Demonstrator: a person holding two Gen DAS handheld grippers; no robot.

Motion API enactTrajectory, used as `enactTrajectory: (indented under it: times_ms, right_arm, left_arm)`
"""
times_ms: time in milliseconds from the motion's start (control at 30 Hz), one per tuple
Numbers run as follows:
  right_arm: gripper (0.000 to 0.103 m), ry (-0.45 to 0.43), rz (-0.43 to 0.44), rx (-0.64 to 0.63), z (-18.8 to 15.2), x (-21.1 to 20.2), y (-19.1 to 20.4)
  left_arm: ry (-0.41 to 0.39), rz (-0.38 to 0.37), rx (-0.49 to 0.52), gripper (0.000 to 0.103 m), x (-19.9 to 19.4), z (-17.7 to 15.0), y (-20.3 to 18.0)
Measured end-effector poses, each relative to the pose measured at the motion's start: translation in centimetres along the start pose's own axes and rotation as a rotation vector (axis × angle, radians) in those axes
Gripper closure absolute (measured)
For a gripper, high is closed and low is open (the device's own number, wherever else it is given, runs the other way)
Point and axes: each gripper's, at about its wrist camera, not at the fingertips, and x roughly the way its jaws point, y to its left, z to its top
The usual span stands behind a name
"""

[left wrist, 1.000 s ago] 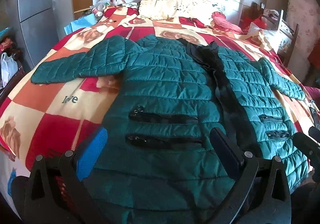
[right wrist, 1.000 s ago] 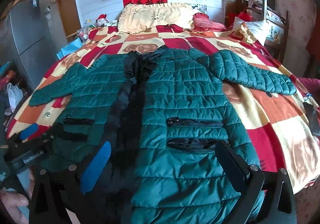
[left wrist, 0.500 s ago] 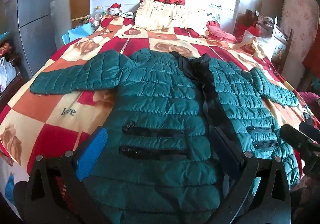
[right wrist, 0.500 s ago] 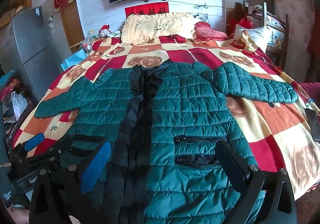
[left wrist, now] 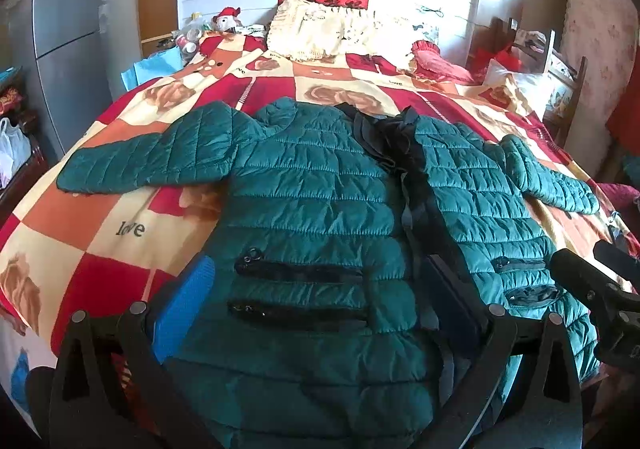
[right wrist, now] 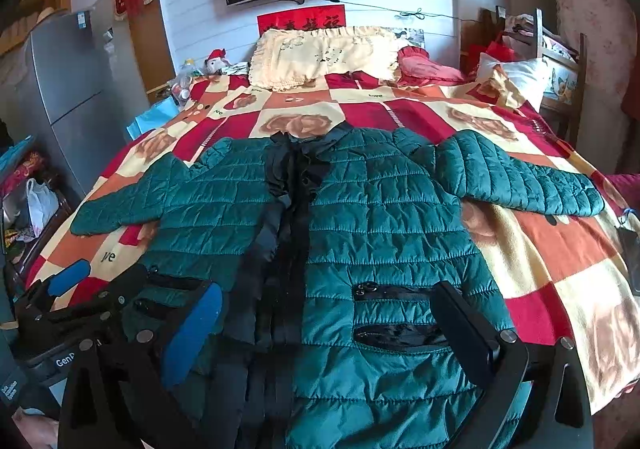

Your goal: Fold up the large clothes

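Note:
A large teal quilted jacket (left wrist: 312, 189) lies spread face up on the bed, both sleeves out to the sides and a black ruffled strip down its front; it also shows in the right wrist view (right wrist: 380, 217). My left gripper (left wrist: 320, 305) hangs open and empty above the jacket's left pocket zips near the hem. My right gripper (right wrist: 328, 325) hangs open and empty above the hem at the right pocket zips. The left gripper shows at the lower left of the right wrist view (right wrist: 100, 289).
The bed carries a red, orange and cream checked blanket (left wrist: 120, 233). Cream pillows (left wrist: 332, 29) and a red cushion (left wrist: 436, 61) lie at the head. A grey fridge (left wrist: 60, 29) stands at the left, a chair (right wrist: 560, 61) at the right.
Both grippers have drawn back and risen from the jacket, so more of the bed and wall shows. The jacket has not moved. Both stay open.

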Motion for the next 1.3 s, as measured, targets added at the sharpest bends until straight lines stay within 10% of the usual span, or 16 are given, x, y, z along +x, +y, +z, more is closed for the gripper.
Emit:
enactTrajectory:
  times_ms: [1300]
  right_arm:
    - [0.000, -0.007, 0.013, 0.003, 1.1, 1.4, 0.3]
  left_arm:
    - [-0.006, 0.017, -0.011, 0.000, 0.6, 0.9, 0.3]
